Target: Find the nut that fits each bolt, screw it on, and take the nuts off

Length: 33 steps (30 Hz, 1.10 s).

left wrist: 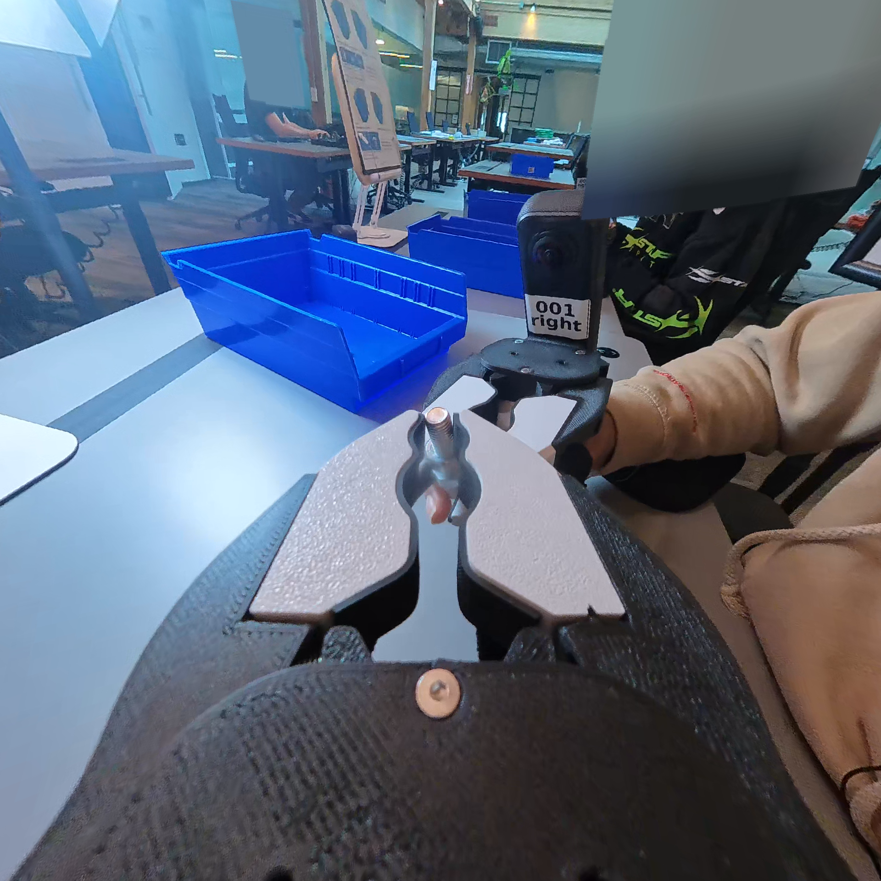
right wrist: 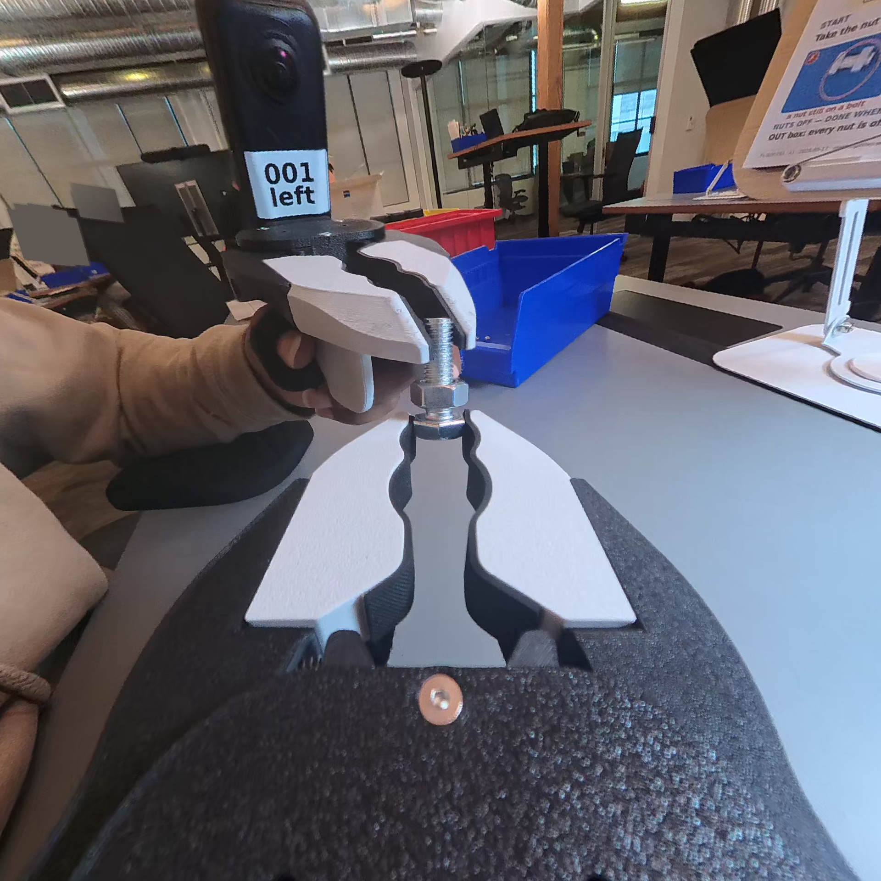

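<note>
Black textured housing fills the foreground of both wrist views, and from it the pale fingers reach forward. Held over the grey table (right wrist: pixel 667 476), the left gripper (left wrist: pixel 438 429) is clenched on the bolt (right wrist: pixel 441 343), pinching the threaded shank near its free end; the right gripper (right wrist: pixel 439 424) has its fingertips closed against the bolt's head, the lowest hex piece, though I cannot tell how firmly. Just above that head sits the nut (right wrist: pixel 439 394), close to the head but with a sliver of thread showing between them. To my eye the step in hand is turning nut against bolt, either the last of the screwing on or the start of backing it off; which, I cannot say. Whichever it is, the next move seems to call for one gripper holding steady while the other shifts onto the nut itself and twists. Only the right wrist view shows the bolt side on, with nut and head apart; the left wrist view looks almost down the shank end, hiding the nut's position. Beyond lies a blue bin (left wrist: pixel 324 305), apparently empty in the left view.
</note>
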Each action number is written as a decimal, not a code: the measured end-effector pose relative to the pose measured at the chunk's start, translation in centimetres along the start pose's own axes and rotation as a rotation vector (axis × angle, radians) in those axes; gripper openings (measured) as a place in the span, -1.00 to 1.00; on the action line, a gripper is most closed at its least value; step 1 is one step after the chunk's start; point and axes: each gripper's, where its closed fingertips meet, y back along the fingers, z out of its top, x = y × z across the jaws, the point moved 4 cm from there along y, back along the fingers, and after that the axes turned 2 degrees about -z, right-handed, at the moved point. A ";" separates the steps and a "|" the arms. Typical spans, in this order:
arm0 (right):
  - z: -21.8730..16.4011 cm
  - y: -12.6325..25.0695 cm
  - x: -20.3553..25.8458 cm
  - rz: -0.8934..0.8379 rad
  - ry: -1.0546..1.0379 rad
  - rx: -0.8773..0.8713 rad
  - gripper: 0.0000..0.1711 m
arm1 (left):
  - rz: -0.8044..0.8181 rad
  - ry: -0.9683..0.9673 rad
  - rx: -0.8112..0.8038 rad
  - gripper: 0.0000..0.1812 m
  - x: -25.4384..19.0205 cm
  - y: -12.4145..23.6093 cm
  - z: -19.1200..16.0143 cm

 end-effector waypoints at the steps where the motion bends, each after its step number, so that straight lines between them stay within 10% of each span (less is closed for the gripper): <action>1: 0.0 0.0 -0.1 -0.002 0.000 0.004 -0.78 | -0.007 0.014 -0.005 -0.88 0.1 0.1 0.0; 24: 2.8 2.1 -2.4 -0.171 0.287 0.069 -0.78 | 0.002 0.180 -0.083 -0.78 2.0 1.1 -0.2; 33: 5.4 15.5 -25.0 -0.821 0.101 0.452 -0.78 | 0.158 0.075 -0.163 -0.81 4.1 4.2 1.6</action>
